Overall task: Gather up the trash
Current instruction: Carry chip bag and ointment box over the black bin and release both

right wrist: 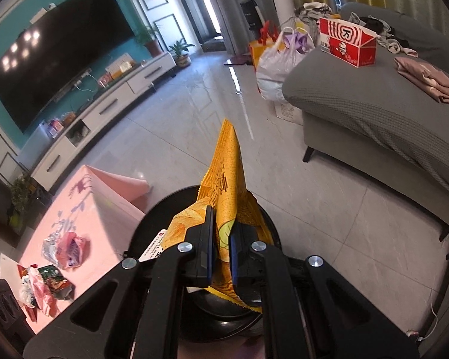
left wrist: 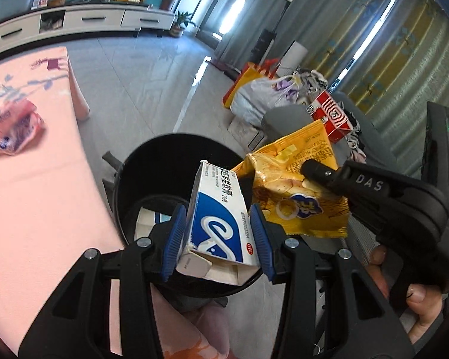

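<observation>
Room: grey tiled floor [right wrist: 170, 137], TV [right wrist: 54, 51] on a teal wall at upper left of the right wrist view, grey sofa [right wrist: 374, 110] at right.
Desk: pink cloth-covered desk [left wrist: 39, 197] along the left edge, its far end cut off by the frame.
Bin: black trash bin [left wrist: 155, 161] beside the desk, centre frame; something white and blue lies at its bottom, too hidden to name.
Left hand-held gripper [left wrist: 217, 233]: blue pads clamped on a blue-and-white box [left wrist: 215, 218], held over the bin!
Right hand-held gripper [right wrist: 222, 246]: pinched tight on a yellow snack bag [right wrist: 227, 173], above the bin's rim.
Leftover trash: crumpled wrappers [right wrist: 66, 246] on the desk, lower left; prints unreadable.
</observation>
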Demonstrator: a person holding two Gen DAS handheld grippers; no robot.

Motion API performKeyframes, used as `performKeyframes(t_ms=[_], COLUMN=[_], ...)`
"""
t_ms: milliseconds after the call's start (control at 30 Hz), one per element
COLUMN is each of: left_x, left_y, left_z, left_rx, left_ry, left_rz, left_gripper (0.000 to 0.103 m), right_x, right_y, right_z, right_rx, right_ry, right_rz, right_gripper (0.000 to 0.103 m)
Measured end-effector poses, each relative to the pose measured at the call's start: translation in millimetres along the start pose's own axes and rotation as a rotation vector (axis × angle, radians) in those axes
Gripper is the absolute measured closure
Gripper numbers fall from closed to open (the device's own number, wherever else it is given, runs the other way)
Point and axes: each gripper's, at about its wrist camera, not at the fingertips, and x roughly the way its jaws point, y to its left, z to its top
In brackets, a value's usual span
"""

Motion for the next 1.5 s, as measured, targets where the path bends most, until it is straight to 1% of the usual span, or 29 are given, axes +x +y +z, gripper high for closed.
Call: performKeyframes(t_ms=[267, 467, 600, 833, 967, 1067, 1167, 1200, 1233, 1267, 1333, 1367, 1433, 1467, 1500], left_x=[18.6, 28.4, 33.3, 42.0, 45.5, 43.6, 41.0, 39.7, 38.3, 35.2, 28.7, 24.8, 12.4, 5.6, -3.7], left_y=[11.4, 16.5, 20.3, 24.9, 23.6, 22.9, 19.2, 18.8, 18.6, 18.8, 21.3, 22.1, 25.4, 26.8, 29.3], left_z=[-3.4, -5.2, -6.4, -5.2, -6.0, -6.5, -5.5, -5.7, -5.6, -5.9, -6.3, -6.4, -6.1, -5.5, -5.1], left_rx=[-0.032, -0.043, -0.041, -0.052, -0.055, -0.053, -0.047, -0.045, -0.045, -0.047, -0.053, -0.058, -0.067, -0.069, -0.070], left_ry=[0.067, 0.101, 0.119, 0.141, 0.149, 0.144, 0.142, 0.138, 0.133, 0.122, 0.107, 0.098, 0.072, 0.058, 0.036], left_rz=[-0.005, 0.018, 0.044, 0.069, 0.070, 0.074, 0.062, 0.061, 0.063, 0.064, 0.064, 0.063, 0.061, 0.061, 0.064], left_gripper=[0.058, 0.057, 0.057, 0.056, 0.054, 0.054, 0.054, 0.054, 0.052, 0.050, 0.040, 0.038, 0.027, 0.024, 0.018], right_x=[17.2, 29.4, 35.1, 45.8, 49.5, 50.8, 49.5, 49.0, 48.9, 48.5, 47.3, 45.6, 41.1, 38.7, 36.2], right_y=[2.6, 4.7, 6.3, 9.4, 12.4, 13.9, 14.6, 14.6, 15.4, 16.3, 18.9, 20.5, 23.5, 25.3, 26.8], right_z=[-1.3, -4.2, -5.6, -7.6, -10.3, -10.0, -10.7, -10.7, -11.0, -11.5, -12.4, -12.5, -12.2, -12.1, -11.9], right_rx=[-0.021, -0.037, -0.055, -0.084, -0.105, -0.112, -0.111, -0.110, -0.112, -0.115, -0.122, -0.124, -0.123, -0.125, -0.126], right_ry=[0.056, 0.104, 0.125, 0.169, 0.186, 0.192, 0.185, 0.180, 0.178, 0.179, 0.174, 0.169, 0.156, 0.150, 0.142], right_rz=[-0.020, -0.049, -0.084, -0.114, -0.128, -0.133, -0.137, -0.135, -0.135, -0.137, -0.142, -0.140, -0.124, -0.119, -0.117], right_gripper=[0.093, 0.093, 0.093, 0.093, 0.093, 0.090, 0.077, 0.070, 0.066, 0.065, 0.057, 0.055, 0.046, 0.045, 0.041])
